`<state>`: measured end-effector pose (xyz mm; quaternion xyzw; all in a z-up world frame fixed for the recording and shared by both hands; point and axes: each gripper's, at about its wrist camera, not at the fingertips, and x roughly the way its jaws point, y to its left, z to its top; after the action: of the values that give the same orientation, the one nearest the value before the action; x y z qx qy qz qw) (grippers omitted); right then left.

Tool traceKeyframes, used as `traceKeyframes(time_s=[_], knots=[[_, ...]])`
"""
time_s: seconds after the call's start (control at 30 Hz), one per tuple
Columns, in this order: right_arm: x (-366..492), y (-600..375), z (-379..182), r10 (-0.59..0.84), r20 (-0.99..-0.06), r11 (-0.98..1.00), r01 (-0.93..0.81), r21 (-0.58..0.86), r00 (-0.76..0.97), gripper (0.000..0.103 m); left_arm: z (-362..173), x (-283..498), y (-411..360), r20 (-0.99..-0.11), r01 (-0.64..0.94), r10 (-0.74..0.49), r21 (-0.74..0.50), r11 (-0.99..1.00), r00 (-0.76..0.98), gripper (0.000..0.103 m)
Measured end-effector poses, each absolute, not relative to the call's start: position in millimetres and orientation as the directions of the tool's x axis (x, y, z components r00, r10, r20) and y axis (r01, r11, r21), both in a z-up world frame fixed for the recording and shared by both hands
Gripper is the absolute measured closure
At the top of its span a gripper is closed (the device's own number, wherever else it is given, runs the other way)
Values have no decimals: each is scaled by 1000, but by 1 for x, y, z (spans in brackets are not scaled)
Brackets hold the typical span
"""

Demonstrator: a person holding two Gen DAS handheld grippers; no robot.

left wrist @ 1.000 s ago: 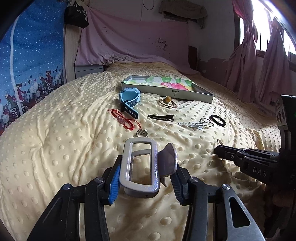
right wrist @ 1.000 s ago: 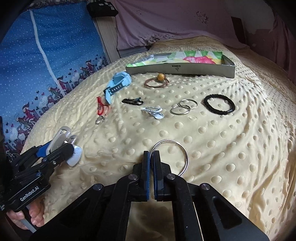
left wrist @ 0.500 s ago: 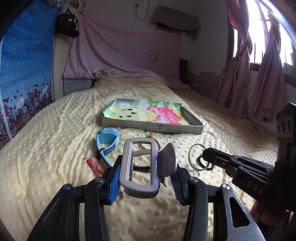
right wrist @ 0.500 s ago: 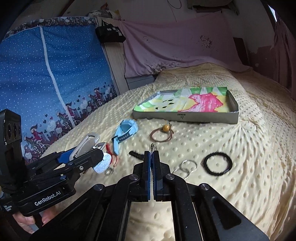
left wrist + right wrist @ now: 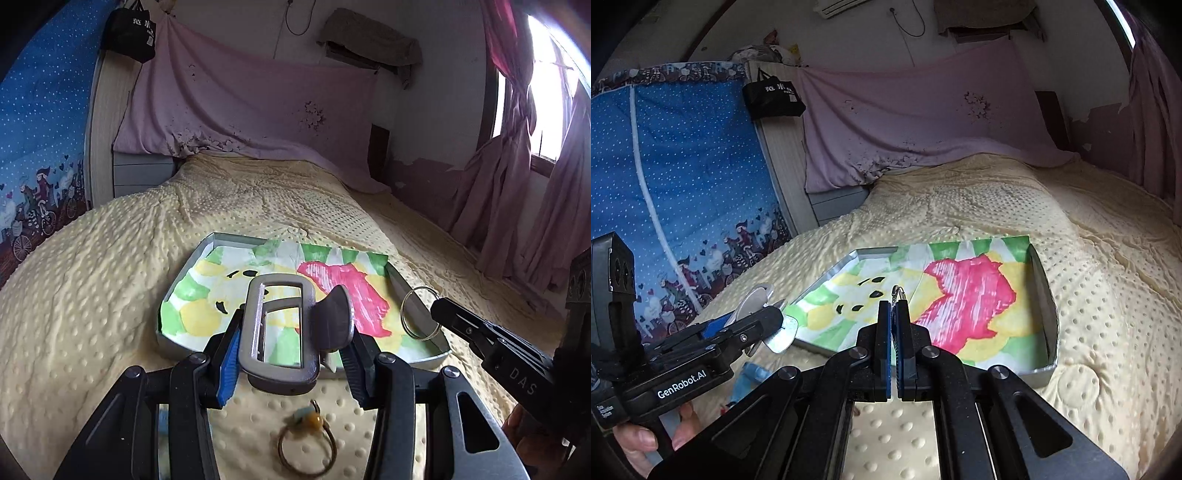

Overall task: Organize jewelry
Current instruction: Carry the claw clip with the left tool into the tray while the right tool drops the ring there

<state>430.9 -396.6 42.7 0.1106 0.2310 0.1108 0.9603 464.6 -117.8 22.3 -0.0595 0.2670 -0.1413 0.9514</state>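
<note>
Both tools hang over the tray [image 5: 173, 291] at frame centre for dropping: left tool [image 5: 288, 332] half-open, clamped on a grey clip [image 5: 277, 332]; right tool [image 5: 894, 325] shut on a ring [image 5: 419, 314].

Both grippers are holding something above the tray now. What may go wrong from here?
1. The right gripper pinches the metal key ring by a thin edge only; it may twist or slip out before release.
2. The left gripper grips the grey buckle clip across its width. It may fall outside the tray, near the front rim.
</note>
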Motion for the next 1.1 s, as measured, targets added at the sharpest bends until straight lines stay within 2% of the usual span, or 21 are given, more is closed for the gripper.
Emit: traceKeyframes(time_s=[0.3, 0.5, 0.63, 0.7, 0.77, 0.8, 1.0, 1.07, 1.1], knots=[[488, -400, 8, 245, -489, 949, -103, 299, 837, 101, -4, 526, -128, -584, 199, -292, -219, 955, 757, 58], [506, -401, -19, 242, -568, 948, -68, 310, 786, 101, -21, 536, -133, -631, 186, -277, -208, 960, 725, 58], [509, -401, -31, 247, -590, 946, -60, 317, 769, 101, -31, 539, -134, -658, 165, -263, -209, 964, 705, 58], [510, -402, -34, 244, -597, 947, -56, 316, 764, 100, -36, 539, -133, -665, 159, -265, -216, 963, 699, 52], [510, -403, -36, 243, -602, 947, -51, 319, 761, 100, -36, 536, -131, -661, 139, -252, -219, 966, 707, 35], [510, -404, -36, 242, -606, 947, -48, 318, 758, 100, -36, 536, -130, -656, 131, -246, -220, 967, 714, 30], [498, -415, -33, 224, -604, 949, -29, 314, 765, 99, -27, 526, -129, -628, 129, -239, -217, 968, 741, 23], [492, -418, -30, 209, -594, 951, -21, 308, 777, 92, -21, 521, -130, -616, 129, -234, -210, 969, 752, 19], [487, -420, -27, 203, -583, 952, -19, 305, 786, 81, -18, 517, -130, -607, 130, -232, -208, 970, 760, 15]])
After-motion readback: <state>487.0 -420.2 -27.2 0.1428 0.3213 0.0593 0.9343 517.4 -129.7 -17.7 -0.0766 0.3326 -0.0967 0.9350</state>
